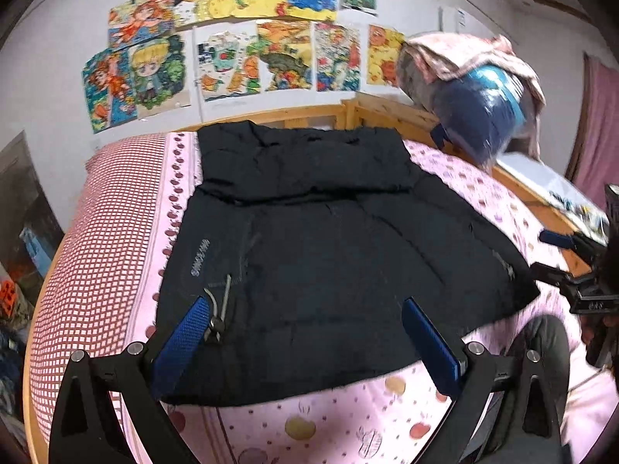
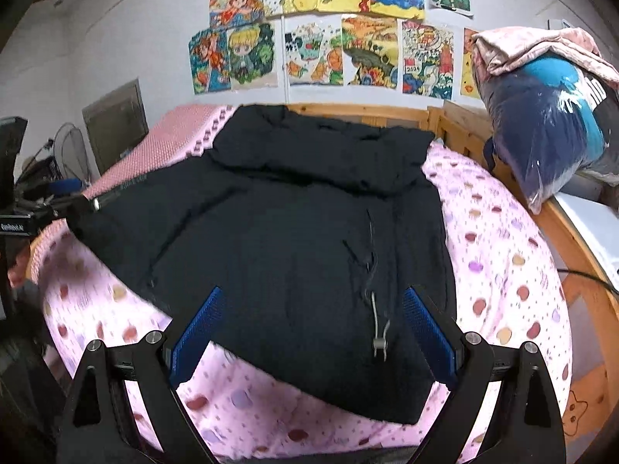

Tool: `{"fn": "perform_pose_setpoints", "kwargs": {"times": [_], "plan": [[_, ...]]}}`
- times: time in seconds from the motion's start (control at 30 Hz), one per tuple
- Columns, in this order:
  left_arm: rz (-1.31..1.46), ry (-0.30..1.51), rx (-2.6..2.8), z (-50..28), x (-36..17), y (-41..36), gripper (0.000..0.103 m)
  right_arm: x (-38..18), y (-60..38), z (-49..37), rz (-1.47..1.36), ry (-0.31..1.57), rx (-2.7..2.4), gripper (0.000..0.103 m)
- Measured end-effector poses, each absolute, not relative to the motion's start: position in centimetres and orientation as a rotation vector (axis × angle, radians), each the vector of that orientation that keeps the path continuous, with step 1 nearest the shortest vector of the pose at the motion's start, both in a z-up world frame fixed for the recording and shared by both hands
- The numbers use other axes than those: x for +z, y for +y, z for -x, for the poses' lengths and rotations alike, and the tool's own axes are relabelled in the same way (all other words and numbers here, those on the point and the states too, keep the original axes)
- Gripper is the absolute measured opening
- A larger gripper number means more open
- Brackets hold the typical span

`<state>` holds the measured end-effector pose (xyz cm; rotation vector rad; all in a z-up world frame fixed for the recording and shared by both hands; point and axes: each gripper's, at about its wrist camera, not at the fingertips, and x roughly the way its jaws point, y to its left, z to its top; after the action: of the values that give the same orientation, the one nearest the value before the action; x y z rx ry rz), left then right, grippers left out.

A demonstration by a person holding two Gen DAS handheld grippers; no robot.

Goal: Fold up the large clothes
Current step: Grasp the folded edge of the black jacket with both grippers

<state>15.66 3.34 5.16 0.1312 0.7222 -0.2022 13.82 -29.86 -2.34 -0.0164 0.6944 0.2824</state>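
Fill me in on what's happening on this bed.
A person is working with two handheld grippers over a black puffy jacket spread across a pink spotted bedsheet. The jacket's top part looks folded down over its body. The left gripper and the right gripper both hover open near the jacket's near edge, holding nothing. A grey drawstring toggle lies on the fabric between the right gripper's fingers. A blue plastic-wrapped bundle sits on the wooden bed frame.

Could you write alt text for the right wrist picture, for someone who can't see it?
A black padded jacket lies spread on a bed with a pink dotted cover, seen between the open blue fingers of the right gripper. Colourful drawings fill the wall behind.
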Motion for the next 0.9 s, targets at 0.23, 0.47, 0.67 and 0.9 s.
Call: {"fn": "perform_pose_setpoints", "kwargs": {"times": [0.23,0.47,0.67,0.9], "plan": [[-0.2,0.743,-0.262,-14.5,2.8,3.3,0.101,-5.0,-29.4,-12.6,0.068,0.721,0.294,0.091],[-0.265,0.76,-0.298,-14.0,0.6,3.1,0.101,-7.2,-28.3,-11.5,0.147,0.746,0.29,0.091],[-0.44,0.749,-0.301,-13.4,-1.0,1.5,0.101,-8.5,-28.4,-11.4,0.155,0.769,0.26,0.091],[-0.437,0.75,-0.287,-13.6,-1.9,1.2,0.103,-9.9,-28.3,-11.7,0.163,0.786,0.246,0.091]]}}
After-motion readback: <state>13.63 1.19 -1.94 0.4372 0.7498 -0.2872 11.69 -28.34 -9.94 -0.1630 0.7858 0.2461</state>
